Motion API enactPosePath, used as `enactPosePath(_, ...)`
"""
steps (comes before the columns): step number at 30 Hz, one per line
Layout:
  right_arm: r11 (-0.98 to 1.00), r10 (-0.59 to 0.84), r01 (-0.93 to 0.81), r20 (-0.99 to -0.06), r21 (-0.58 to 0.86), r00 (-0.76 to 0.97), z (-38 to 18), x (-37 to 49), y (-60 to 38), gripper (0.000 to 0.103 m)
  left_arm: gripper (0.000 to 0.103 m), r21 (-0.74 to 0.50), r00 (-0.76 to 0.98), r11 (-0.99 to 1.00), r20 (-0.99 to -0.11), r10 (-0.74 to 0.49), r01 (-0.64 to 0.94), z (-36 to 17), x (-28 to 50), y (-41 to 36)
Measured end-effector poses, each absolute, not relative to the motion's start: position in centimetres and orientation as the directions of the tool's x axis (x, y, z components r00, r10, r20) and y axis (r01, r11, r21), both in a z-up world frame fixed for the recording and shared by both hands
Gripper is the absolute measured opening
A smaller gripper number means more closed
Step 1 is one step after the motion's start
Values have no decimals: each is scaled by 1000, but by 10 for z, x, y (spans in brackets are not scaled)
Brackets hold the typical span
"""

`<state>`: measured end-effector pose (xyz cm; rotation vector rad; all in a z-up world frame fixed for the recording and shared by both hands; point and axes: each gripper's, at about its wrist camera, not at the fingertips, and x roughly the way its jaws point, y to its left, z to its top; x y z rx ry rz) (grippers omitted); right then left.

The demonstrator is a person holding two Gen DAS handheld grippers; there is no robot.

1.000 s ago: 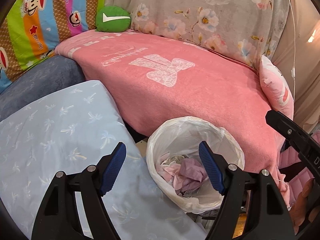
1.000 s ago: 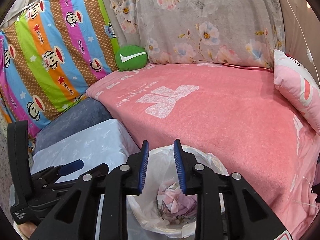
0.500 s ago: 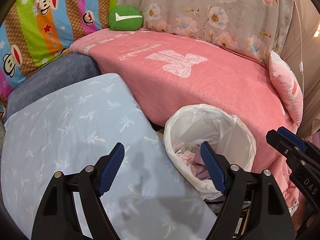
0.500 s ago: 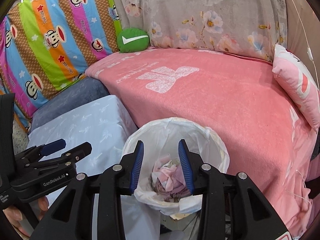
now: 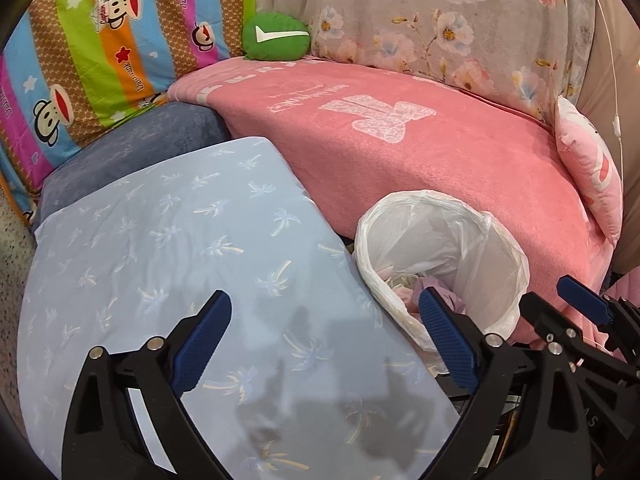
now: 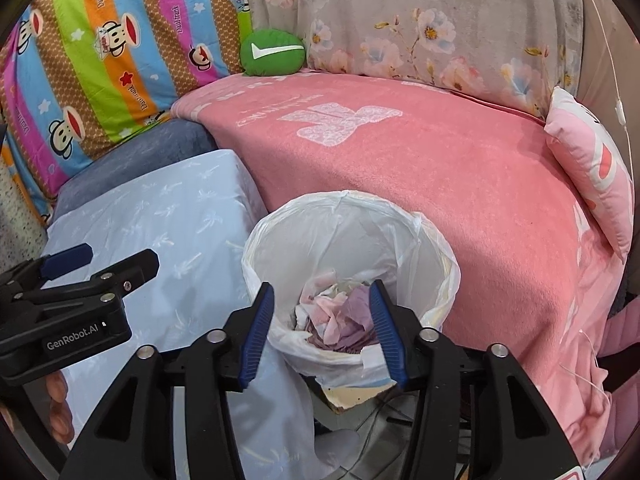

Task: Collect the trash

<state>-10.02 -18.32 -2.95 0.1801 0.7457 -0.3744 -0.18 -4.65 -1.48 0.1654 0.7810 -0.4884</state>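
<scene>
A small bin lined with a white plastic bag (image 6: 416,236) (image 5: 500,240) stands between the pale blue cushion and the pink bed. Crumpled pink, purple and white tissues (image 6: 340,316) (image 5: 404,280) lie inside it. My right gripper (image 6: 322,300) hovers over the bin's near rim; its jaws are opening and hold nothing. My left gripper (image 5: 324,308) hangs over the blue cushion, left of the bin, its jaws opening wide with nothing between them. Each gripper shows at the edge of the other's view.
A pale blue palm-print cushion (image 5: 168,248) fills the left foreground. The pink blanket (image 6: 420,160) covers the bed, with a green round pillow (image 6: 273,53) at the back and a pink pillow (image 6: 592,168) at the right. Striped cartoon fabric (image 5: 100,48) hangs on the left.
Both grippers have opened wider with nothing in them. The left one has shifted left, away from the bin and over the blue cushion. The right one has come down closer to the bin.
</scene>
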Motion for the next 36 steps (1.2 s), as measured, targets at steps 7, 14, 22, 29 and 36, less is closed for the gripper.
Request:
enactPosePath(7,919,-278,394,-699,6,659,-34,-108,-178,68,92,-8,613,890,-723,-320,456,-23,-9,-42)
enactPosePath(14,915,-270,403,-707,22,654,-41,-115,-177,81,92,5,614,895,-730,-301,446,-28,-17,-42)
enactPosePath(22,909,-273,415,-708,32,652,-46,-120,-179,86,96,25,626,899,-727,-284,437,-32,-25,-44)
enactPosePath(29,899,-296,437,-711,17,638,-49,-124,-182,97,96,23,619,905,-737,-271,424,-35,-26,-44)
enactPosePath(36,892,-313,451,-711,7,630,-53,-127,-185,97,96,24,616,908,-742,-263,418,-38,-26,-45)
